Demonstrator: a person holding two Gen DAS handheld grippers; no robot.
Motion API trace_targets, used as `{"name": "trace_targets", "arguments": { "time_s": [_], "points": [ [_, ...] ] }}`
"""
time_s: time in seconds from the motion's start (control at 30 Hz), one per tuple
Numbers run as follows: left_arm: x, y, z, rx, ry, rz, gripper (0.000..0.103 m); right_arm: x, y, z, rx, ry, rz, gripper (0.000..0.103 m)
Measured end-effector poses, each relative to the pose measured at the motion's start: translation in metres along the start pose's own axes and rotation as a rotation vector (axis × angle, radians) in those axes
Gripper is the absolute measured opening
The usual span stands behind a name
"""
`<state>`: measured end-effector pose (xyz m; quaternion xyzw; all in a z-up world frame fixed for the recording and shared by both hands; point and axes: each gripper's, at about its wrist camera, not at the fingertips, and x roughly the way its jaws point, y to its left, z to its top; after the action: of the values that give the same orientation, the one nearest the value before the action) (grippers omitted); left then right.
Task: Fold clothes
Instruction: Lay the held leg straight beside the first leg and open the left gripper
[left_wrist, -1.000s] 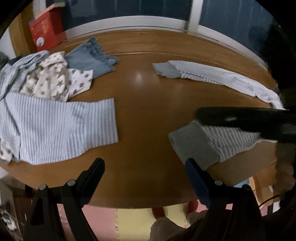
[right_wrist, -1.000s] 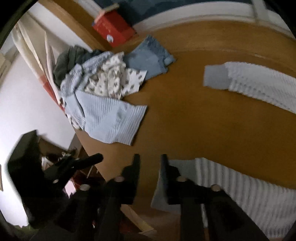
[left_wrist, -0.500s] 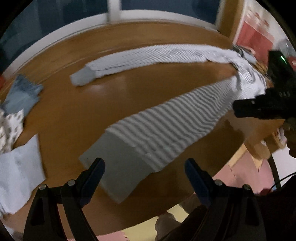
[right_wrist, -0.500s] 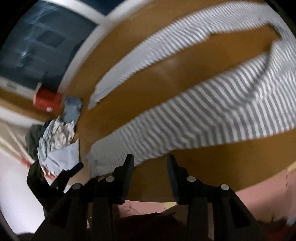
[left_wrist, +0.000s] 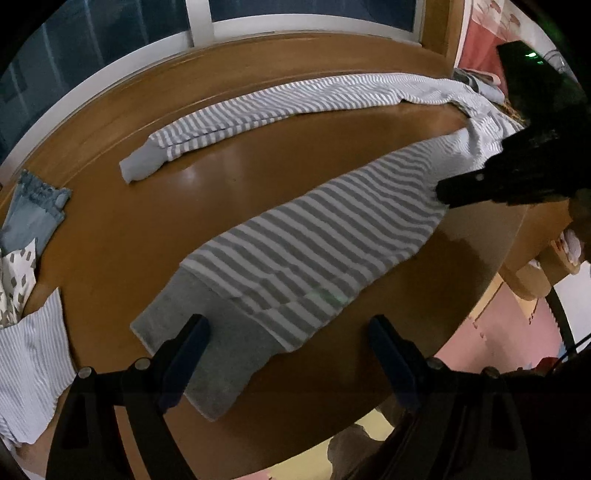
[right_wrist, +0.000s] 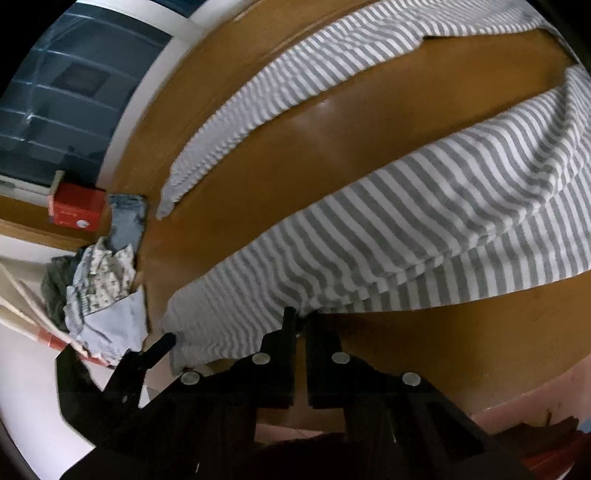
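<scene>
A long grey-and-white striped garment (left_wrist: 325, 243) lies spread on the round wooden table (left_wrist: 147, 229), its two long striped parts running toward the left. The nearer part ends in a plain grey cuff (left_wrist: 207, 332). My left gripper (left_wrist: 288, 347) is open just above that cuff, one finger on each side of it. My right gripper (right_wrist: 301, 321) is shut on the near edge of the striped garment (right_wrist: 406, 206), about halfway along the nearer part. In the left wrist view the right gripper (left_wrist: 447, 192) shows as a black bar at the cloth's right side.
A pile of other clothes (right_wrist: 99, 288) sits at the table's left end, with a pale blue striped piece (left_wrist: 29, 369) and a denim piece (left_wrist: 33, 214). A red box (right_wrist: 75, 208) stands on the window sill. The table's front edge is close, with pink floor mats (left_wrist: 498, 332) below.
Both views have swung from the clothes pile to the striped garment. The right gripper has closed on the near striped edge. The left gripper has come in over the grey cuff.
</scene>
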<state>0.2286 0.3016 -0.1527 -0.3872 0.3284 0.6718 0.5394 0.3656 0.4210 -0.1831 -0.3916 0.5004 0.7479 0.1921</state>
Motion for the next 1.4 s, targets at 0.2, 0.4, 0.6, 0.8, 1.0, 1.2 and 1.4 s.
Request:
{"name": "trace_targets", "arguments": {
  "time_s": [0.2,0.4,0.6,0.8,1.0,1.2,1.4],
  "points": [
    [-0.005,0.004,0.004,-0.027,-0.03,-0.015,0.017,-0.02,0.024,0.005,-0.099,-0.01,0.032,0.005],
    [-0.018,0.033,0.027,-0.158,-0.04,-0.04,0.015,-0.034,0.035,0.021,-0.126,-0.017,0.082,0.005],
    [-0.03,0.063,0.051,-0.29,-0.05,-0.065,0.017,-0.009,0.038,0.07,-0.117,-0.004,0.105,0.007],
    [-0.011,0.095,0.082,-0.412,-0.01,-0.037,0.019,0.056,0.032,0.113,-0.106,0.061,-0.002,0.013],
    [0.009,0.12,0.076,-0.507,0.048,-0.013,0.019,0.034,0.04,0.094,-0.078,-0.028,0.026,0.023],
    [0.022,0.136,0.069,-0.562,0.073,-0.021,0.022,0.021,0.054,0.036,-0.347,-0.055,-0.147,0.029],
    [0.006,0.137,0.062,-0.571,0.006,-0.015,0.022,0.038,0.06,0.005,-0.472,-0.058,-0.24,0.029]
  ]
}}
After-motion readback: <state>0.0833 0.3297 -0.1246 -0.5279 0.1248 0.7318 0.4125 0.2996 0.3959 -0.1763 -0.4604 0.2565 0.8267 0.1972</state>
